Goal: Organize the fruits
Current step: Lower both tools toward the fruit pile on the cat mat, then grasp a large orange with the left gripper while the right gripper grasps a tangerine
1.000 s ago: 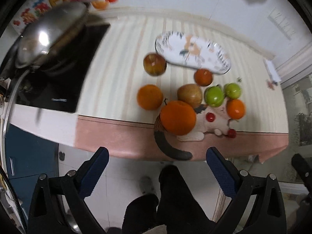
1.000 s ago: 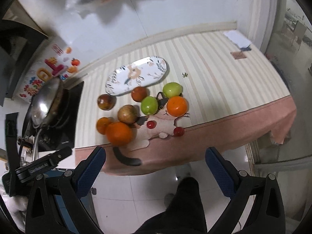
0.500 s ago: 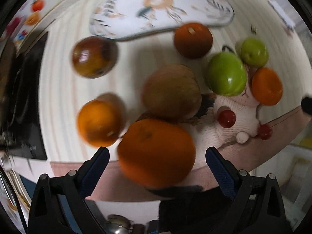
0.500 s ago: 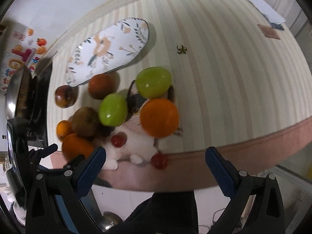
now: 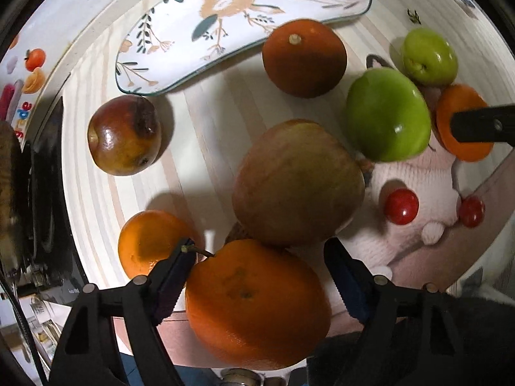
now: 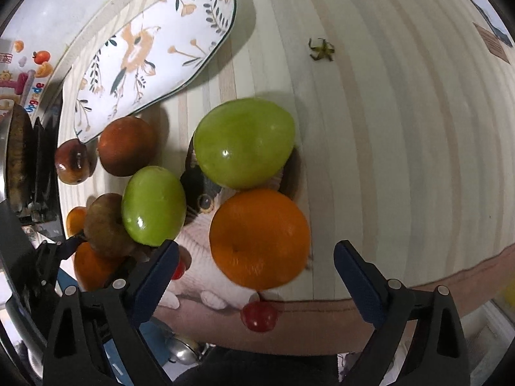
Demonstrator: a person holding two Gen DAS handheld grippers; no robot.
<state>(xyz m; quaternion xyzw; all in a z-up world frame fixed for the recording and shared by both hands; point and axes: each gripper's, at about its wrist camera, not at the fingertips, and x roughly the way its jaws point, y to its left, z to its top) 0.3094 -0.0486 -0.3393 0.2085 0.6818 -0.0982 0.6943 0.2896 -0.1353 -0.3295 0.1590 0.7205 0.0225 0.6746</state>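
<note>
A large orange (image 5: 257, 302) sits between the fingers of my left gripper (image 5: 259, 251). Its jaws are closing; the left pad (image 5: 175, 276) is at the peel, while a thin gap shows at the right pad. A brownish apple (image 5: 297, 183) touches the orange from behind. My right gripper (image 6: 257, 247) hangs over another orange (image 6: 260, 238) on the knitted cat mat (image 6: 199, 241). Its jaws are closing but stand wide, with no pad touching the fruit. Two green apples (image 6: 244, 141) (image 6: 154, 206) lie just beyond. A flowered plate (image 5: 244, 9) lies empty at the back.
A dark red apple (image 5: 124, 135), a dark orange fruit (image 5: 304, 58), a small orange (image 5: 151, 244) and two cherry tomatoes (image 5: 402, 206) (image 6: 259, 317) lie around. A black stove (image 5: 48, 177) borders the left. The pink cloth edge (image 6: 450, 286) is near; striped cloth (image 6: 402, 144) lies bare on the right.
Both grippers have come down close over the fruit. The left jaws have narrowed around the large orange. The right gripper now frames the orange on the cat mat.
</note>
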